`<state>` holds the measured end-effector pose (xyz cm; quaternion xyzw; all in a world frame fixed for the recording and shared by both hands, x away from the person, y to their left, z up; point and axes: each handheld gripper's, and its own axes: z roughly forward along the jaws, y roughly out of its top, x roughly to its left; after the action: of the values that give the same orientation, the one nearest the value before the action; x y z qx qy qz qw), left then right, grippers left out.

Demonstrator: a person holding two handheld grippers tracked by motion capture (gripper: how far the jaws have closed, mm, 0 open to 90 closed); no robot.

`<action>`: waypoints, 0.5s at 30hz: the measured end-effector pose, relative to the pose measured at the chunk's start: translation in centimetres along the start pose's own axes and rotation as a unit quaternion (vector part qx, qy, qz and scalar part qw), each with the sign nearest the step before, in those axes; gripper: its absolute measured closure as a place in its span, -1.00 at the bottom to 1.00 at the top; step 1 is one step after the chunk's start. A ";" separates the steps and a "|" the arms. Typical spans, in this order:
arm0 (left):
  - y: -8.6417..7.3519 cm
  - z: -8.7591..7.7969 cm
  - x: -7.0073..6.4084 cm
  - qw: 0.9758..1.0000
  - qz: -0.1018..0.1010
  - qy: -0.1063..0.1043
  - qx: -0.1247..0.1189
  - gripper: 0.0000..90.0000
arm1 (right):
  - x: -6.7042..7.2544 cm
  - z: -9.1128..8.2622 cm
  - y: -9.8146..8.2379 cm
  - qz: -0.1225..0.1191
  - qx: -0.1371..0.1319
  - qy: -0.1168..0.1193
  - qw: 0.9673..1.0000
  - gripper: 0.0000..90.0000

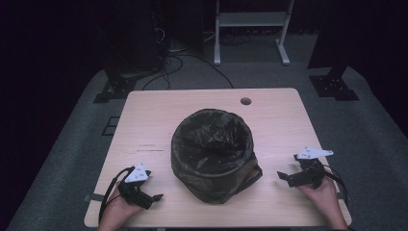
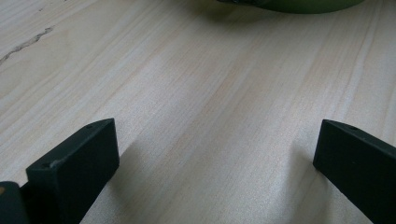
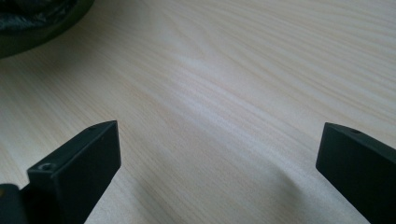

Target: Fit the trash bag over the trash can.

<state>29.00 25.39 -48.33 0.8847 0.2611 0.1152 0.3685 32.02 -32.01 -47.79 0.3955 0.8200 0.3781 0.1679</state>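
Left tongs (image 1: 153, 198) at 7 o'clock and right tongs (image 1: 283, 176) at 4 o'clock rest on the surface (image 1: 144, 125), both spread wide, gripping nothing. Bin (image 1: 211, 149) with black liner sits centre; its inside is too dark to read, green rim cut off in left gripper view.

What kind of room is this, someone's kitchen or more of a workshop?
Probably a lab or recording studio rather than a home. A lone wooden table stands on grey carpet in a dark room, with loose cables and black equipment stands behind it. On the table sits a bin lined with a black bag.
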 end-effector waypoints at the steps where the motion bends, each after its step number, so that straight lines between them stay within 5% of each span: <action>1: 0.0 0.0 0.0 1.000 0.000 0.000 0.000 -1.00 | 0.0 0.1 -0.1 0.000 0.002 -0.001 1.000 -1.00; 15: 0.0 0.0 0.0 1.000 0.000 0.000 0.000 -1.00 | 0.2 0.9 -0.6 -0.009 0.031 -0.004 0.999 -1.00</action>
<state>28.99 25.39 -48.33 0.8848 0.2610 0.1152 0.3685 32.08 -31.64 -48.82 0.3949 0.8340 0.3494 0.1623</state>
